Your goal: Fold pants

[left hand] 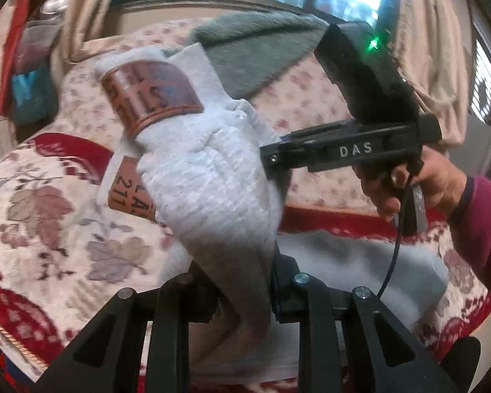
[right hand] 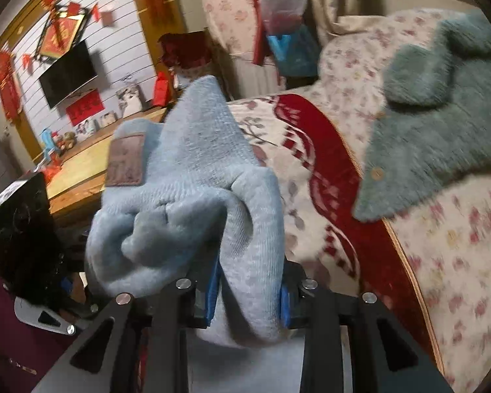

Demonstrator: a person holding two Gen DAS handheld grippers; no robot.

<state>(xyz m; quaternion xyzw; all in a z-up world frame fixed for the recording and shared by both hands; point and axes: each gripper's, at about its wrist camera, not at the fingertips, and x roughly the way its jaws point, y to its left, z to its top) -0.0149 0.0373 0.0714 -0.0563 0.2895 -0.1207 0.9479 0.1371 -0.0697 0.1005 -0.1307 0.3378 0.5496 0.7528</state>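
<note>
Pale grey-blue knit pants (left hand: 209, 177) with a brown leather patch (left hand: 154, 98) hang bunched above the bed. In the left wrist view my left gripper (left hand: 245, 298) is shut on a fold of them at the bottom. My right gripper (left hand: 271, 160) comes in from the right and pinches the same bunch higher up; a hand (left hand: 425, 183) in a maroon sleeve holds it. In the right wrist view the pants (right hand: 186, 177) bulge up between the blue pads (right hand: 212, 294) of my right gripper (right hand: 248, 301), which press on the cloth. The patch (right hand: 126, 160) faces left.
Below lies a bed with a floral and red cover (left hand: 49, 213). A fluffy green cardigan (right hand: 442, 124) is spread on its far side. A wooden cabinet (right hand: 81, 177) and a wall TV (right hand: 68, 72) stand beyond the bed's edge. Curtains and a window are behind.
</note>
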